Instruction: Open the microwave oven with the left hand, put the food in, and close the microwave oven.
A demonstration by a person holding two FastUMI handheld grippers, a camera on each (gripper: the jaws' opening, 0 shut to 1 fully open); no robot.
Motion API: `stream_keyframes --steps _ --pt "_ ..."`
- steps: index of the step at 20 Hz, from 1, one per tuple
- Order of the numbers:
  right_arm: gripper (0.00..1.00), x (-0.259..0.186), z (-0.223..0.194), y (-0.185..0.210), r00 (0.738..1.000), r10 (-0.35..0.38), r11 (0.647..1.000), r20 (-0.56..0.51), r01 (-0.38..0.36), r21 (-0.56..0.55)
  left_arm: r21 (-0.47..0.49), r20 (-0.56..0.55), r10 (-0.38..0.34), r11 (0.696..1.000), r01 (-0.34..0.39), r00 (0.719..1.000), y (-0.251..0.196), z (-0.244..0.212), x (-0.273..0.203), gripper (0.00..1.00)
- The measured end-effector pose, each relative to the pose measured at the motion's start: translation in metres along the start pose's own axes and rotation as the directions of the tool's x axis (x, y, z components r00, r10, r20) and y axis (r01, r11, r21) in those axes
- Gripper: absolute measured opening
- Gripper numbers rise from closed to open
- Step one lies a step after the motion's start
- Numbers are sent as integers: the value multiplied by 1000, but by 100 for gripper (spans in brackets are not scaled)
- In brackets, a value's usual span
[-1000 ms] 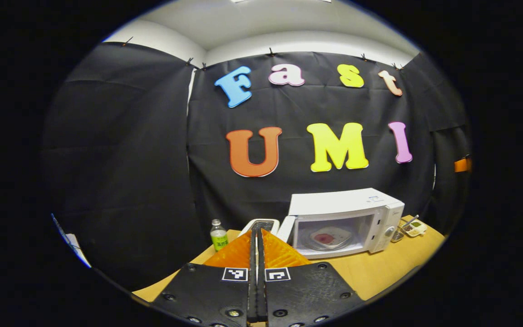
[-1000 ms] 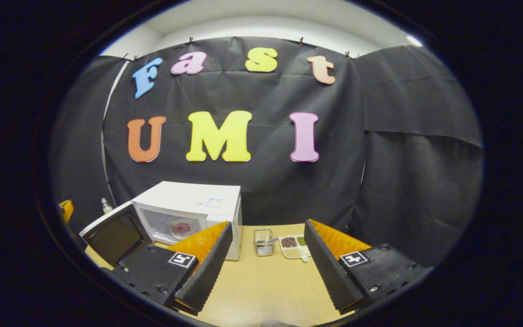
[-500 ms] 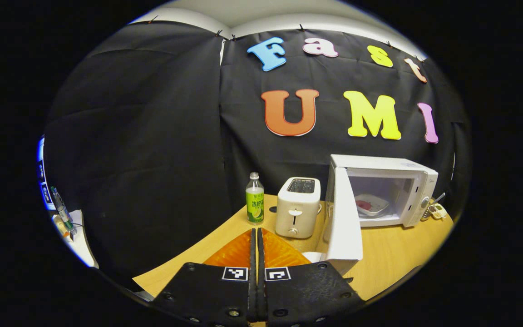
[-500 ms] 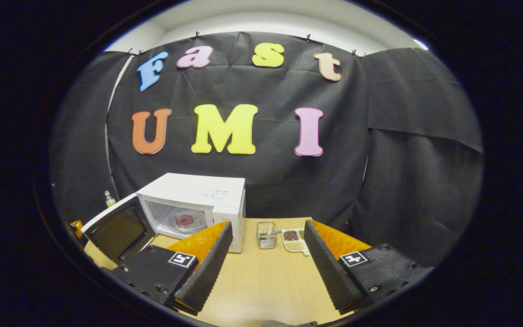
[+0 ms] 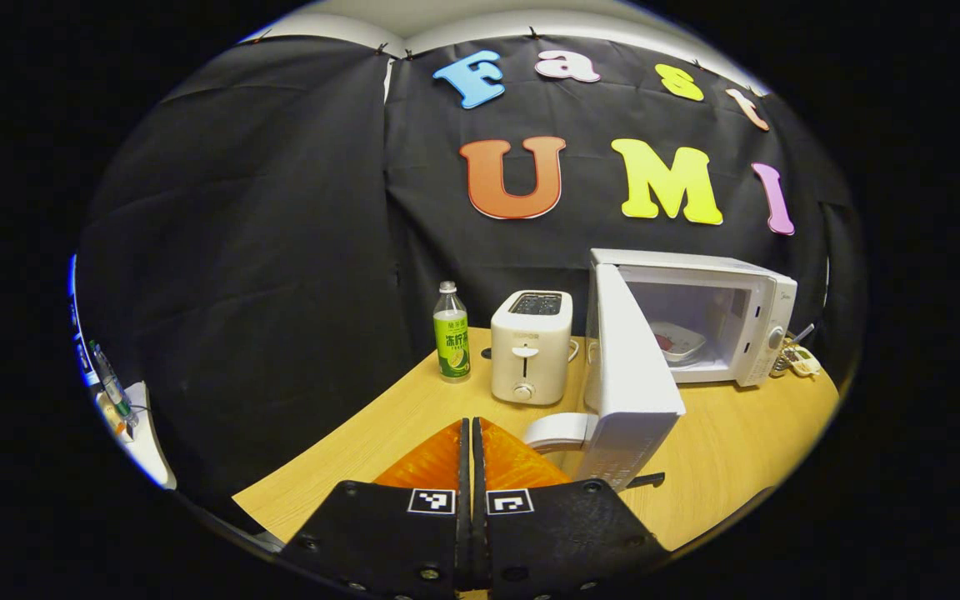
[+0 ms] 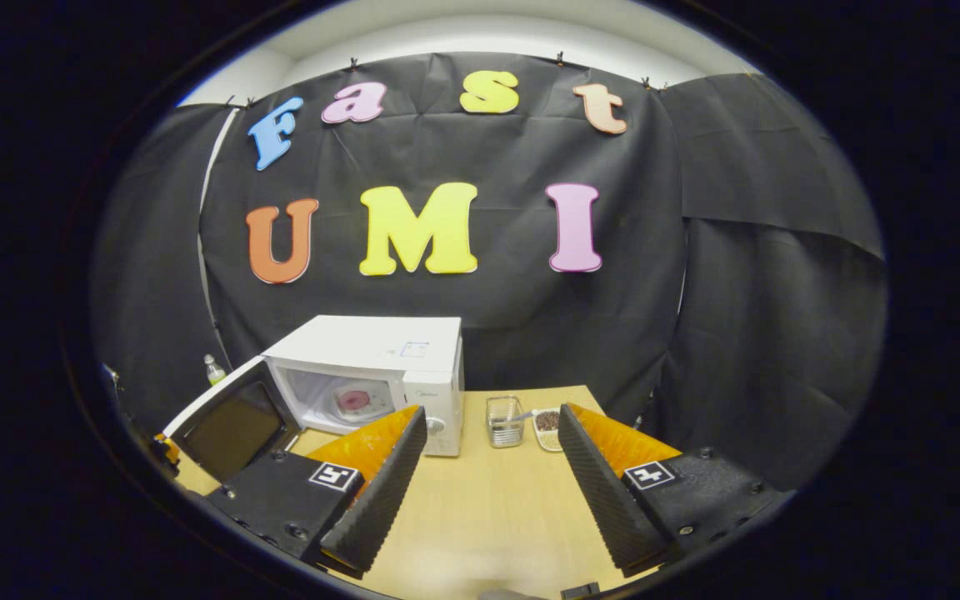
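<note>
Left gripper view: the left gripper (image 5: 472, 442) is sitting with its orange fingers pressed together, holding nothing, hanging over the near edge of the table (image 5: 722, 450). The microwave oven (image 5: 697, 312) is standing toward the far right corner, its door (image 5: 626, 375) swinging out toward the near edge and standing wide. A plate of food (image 5: 680, 340) is lying inside the cavity. A white toaster (image 5: 530, 346) is standing just left of the door, a green-labelled bottle (image 5: 450, 333) beside it toward the far left edge; a white rounded item near the door's lower corner is not identifiable. Right gripper view: the right gripper (image 6: 488, 467) is spreading its fingers wide and empty above the table's (image 6: 480, 517) near edge. The microwave oven (image 6: 380, 367) is sitting at the far left, door (image 6: 230, 421) open, the plate of food (image 6: 352, 402) resting inside. A small clear container (image 6: 503, 421) and a sectioned dish (image 6: 547, 423) are standing by the far edge, right of the oven. Step in hand, as judged: opening and loading appear done; closing is remaining. Next move is calling for the left gripper to reach the door's outer face and push it round toward the oven front until it latches, keeping clear of the toaster.
</note>
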State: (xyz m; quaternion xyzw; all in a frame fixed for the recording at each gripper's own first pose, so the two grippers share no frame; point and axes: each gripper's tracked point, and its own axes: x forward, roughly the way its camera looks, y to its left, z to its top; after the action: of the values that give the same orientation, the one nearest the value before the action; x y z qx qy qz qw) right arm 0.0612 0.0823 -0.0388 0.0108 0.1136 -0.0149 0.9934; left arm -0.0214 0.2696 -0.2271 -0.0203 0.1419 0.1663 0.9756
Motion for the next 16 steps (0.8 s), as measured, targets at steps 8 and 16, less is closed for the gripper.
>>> stream_keyframes --steps 8,16 --pt "100 0 -3 -4 1000 -3 1000 -16 3 2 45 -6 -167 985 167 986 -87 -1 -8 0" --pt "100 -2 -9 -28 999 -22 1000 -38 22 -1 131 1 -366 923 362 931 -200 7 -7 0"
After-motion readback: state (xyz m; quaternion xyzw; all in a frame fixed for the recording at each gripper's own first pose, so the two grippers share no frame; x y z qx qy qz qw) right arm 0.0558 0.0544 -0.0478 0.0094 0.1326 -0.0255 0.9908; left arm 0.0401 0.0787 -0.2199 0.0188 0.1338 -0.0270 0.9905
